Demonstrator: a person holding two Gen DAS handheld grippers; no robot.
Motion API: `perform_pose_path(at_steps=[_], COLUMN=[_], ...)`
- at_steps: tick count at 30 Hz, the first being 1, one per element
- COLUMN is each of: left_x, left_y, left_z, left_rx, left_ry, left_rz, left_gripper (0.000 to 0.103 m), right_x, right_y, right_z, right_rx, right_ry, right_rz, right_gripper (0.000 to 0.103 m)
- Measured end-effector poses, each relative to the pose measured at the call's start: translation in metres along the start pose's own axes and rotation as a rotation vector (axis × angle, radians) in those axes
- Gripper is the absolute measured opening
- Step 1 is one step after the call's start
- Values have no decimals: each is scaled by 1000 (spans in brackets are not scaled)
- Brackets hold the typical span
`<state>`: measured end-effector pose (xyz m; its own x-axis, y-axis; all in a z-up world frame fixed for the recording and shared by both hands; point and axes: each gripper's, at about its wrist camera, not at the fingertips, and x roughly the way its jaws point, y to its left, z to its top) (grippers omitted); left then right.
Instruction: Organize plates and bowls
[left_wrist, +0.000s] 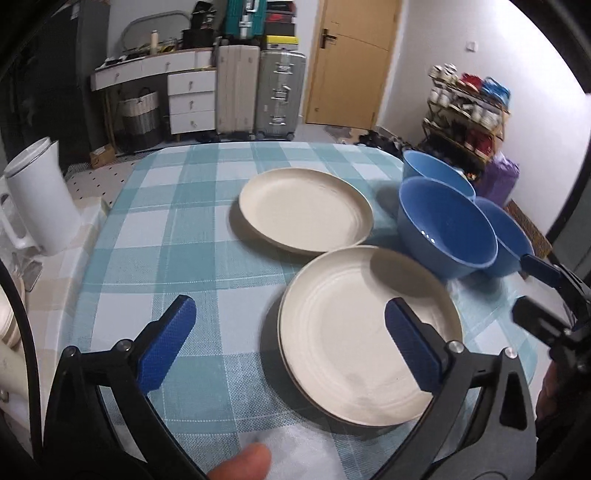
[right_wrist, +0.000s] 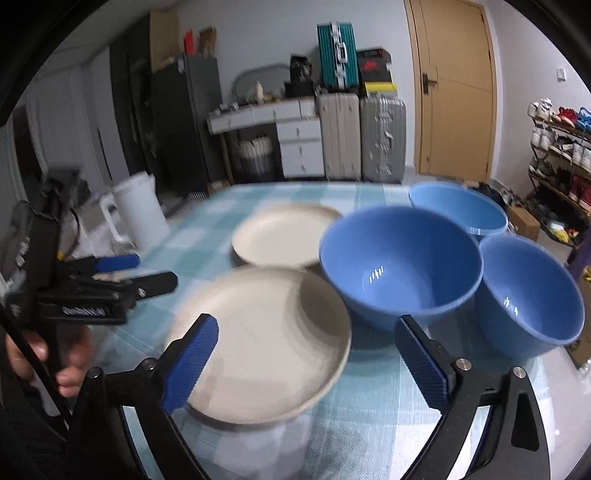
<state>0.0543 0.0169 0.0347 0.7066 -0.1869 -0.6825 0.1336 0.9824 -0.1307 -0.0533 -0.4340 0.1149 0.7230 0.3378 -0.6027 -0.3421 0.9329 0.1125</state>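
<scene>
Two cream plates lie on the checked tablecloth: a near plate (left_wrist: 369, 332) (right_wrist: 258, 343) that looks stacked on another, and a far plate (left_wrist: 304, 210) (right_wrist: 284, 234). Three blue bowls stand to their right: a middle bowl (left_wrist: 447, 225) (right_wrist: 400, 258), a back bowl (left_wrist: 436, 170) (right_wrist: 458, 206) and a right bowl (left_wrist: 511, 236) (right_wrist: 528, 291). My left gripper (left_wrist: 291, 325) (right_wrist: 155, 271) hangs open above the near plate's left edge, holding nothing. My right gripper (right_wrist: 306, 343) (left_wrist: 521, 288) is open above the near plate's right side, also with nothing in it.
A white jug (left_wrist: 40, 195) (right_wrist: 136, 214) stands at the table's left edge. The tablecloth (left_wrist: 166, 229) is bare to the left of the plates. Beyond the table are suitcases (left_wrist: 258, 96), a door and a shoe rack (right_wrist: 561, 155). A person's hand (right_wrist: 70, 365) grips the left tool.
</scene>
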Motion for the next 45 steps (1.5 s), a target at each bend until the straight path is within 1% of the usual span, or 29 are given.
perform_pose_path(at_steps=[2,4,6,11,14,18,20,23,29,34,38,45], left_x=[-3,-7,-10,-16,-19,-20,-19,-17,-7,1,12,33], left_y=[4,7,7,8,11,12,14,17,24,31,36,45], left_z=[4,7,10,21,31,44,50,58,70,81,92,104], left_rx=[-35,-54,-52,-68,-86,-81,-92,-104,-120,-128,-137,-149], left_ry=[-3,-10,-21,-33,-44,-50,-47,-42,-35,-32,-18,12], left_rz=[21,21,27,51,65,95,95,104,112,117,121,126], left_gripper=[102,102,102,102,102,102,102,102,102,102,102,102], right_x=[-8,-13,-17,-19,-21,-19,-16,-10,15,34,49,83], right_y=[0,1,-1,-9,-10,-11,-11,-9,-9,-12,-22,-31], right_z=[10,22,30,57,76,100,110,125,149,163,172,183], right_rx=[-14,-28,-37,-16,-6,-16,-28,-47,-79,-86,-68,-75], right_ry=[-17,-36,-46,-59,-88,-99,-100,-86,-44,-24,-6,52], right_rz=[7,5,15,86,116,163,176,205,212,212,215,199], right_gripper=[101,102,102,102,102,102,102,102,102,102,102,102])
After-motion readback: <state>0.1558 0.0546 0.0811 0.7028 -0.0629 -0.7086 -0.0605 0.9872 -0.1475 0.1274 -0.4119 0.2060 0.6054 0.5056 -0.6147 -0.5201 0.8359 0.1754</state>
